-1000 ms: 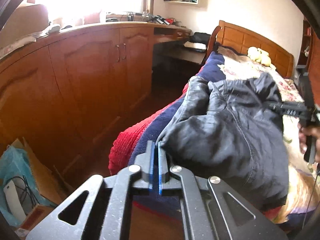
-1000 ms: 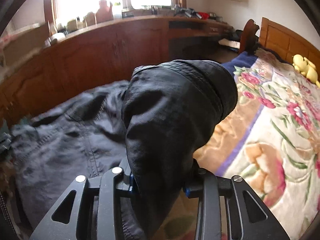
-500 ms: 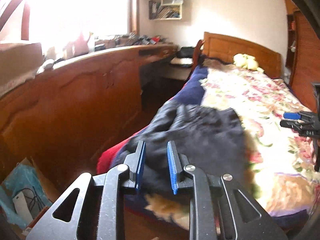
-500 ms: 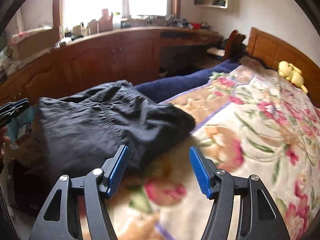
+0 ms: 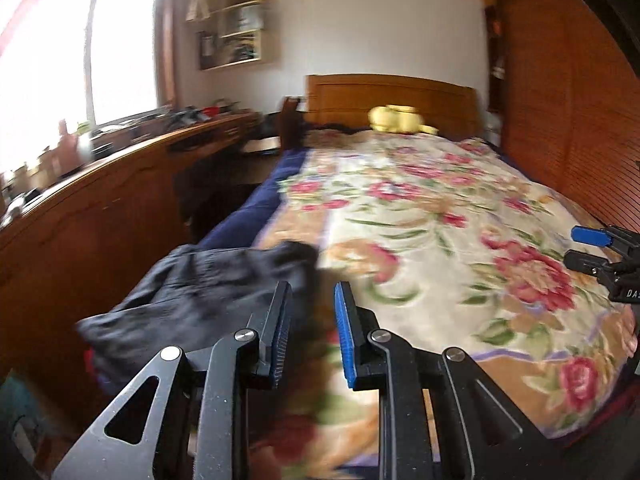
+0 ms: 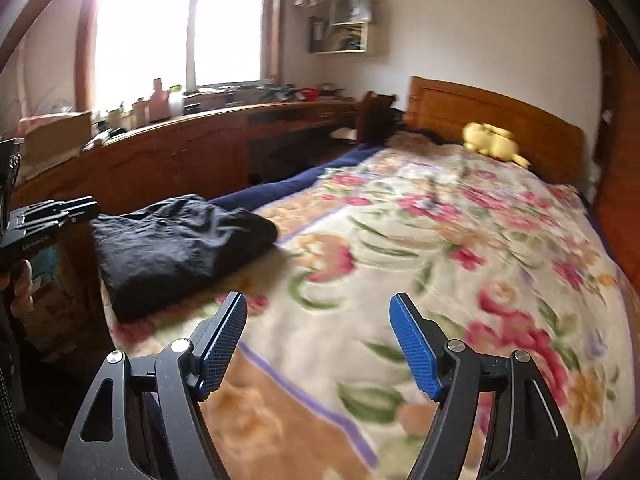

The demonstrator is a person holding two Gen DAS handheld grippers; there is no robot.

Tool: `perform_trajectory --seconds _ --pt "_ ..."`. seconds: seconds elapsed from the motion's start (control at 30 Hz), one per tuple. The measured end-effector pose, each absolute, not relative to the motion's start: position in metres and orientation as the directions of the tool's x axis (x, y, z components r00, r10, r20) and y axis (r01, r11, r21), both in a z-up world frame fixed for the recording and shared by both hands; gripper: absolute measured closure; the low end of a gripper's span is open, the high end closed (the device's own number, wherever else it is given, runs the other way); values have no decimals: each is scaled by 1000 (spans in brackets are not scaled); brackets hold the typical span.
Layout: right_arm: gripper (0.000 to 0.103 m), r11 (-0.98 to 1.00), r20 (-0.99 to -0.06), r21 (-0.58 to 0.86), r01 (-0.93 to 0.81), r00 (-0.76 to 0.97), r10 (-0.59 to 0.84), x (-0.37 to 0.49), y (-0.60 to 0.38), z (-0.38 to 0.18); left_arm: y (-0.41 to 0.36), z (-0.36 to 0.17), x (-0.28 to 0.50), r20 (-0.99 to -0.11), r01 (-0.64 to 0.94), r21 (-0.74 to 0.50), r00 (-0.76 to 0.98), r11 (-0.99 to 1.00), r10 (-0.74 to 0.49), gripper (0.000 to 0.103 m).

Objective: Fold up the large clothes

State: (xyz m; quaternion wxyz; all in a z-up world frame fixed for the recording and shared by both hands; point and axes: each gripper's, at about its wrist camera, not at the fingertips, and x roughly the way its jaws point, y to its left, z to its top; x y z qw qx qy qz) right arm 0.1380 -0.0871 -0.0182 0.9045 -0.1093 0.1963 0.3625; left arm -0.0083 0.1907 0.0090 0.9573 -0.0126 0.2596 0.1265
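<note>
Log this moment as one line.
left tool: open, empty | right tool: open, empty | dark garment: folded, lying on floral bedspread near bed corner

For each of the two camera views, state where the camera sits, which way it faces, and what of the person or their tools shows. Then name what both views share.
Left wrist: behind the open left gripper, facing up the bed; the right gripper shows at right.
Right wrist: behind the open right gripper, facing likewise; left hand shows at left.
Shared: folded dark garment, yellow plush toy, headboard.
</note>
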Motion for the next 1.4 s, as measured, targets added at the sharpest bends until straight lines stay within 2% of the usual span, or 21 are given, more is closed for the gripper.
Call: perform_trajectory --seconds 0.23,0.53,1.07,1.4 --pt "28 797 -418 -28 -604 731 539 109 -146 -25 95 2 22 -516 -55 -12 856 998 41 80" --pt "28 871 -388 45 -489 795 466 70 -196 -22 10 0 38 -510 11 -28 860 1000 -24 80" --pt "27 936 -219 73 -346 909 353 -24 -241 -1 -30 46 5 -408 26 -32 912 999 -37 80" --pt "27 940 -203 58 -336 918 340 -36 -229 -12 -33 51 -4 -397 30 -22 917 999 -36 80"
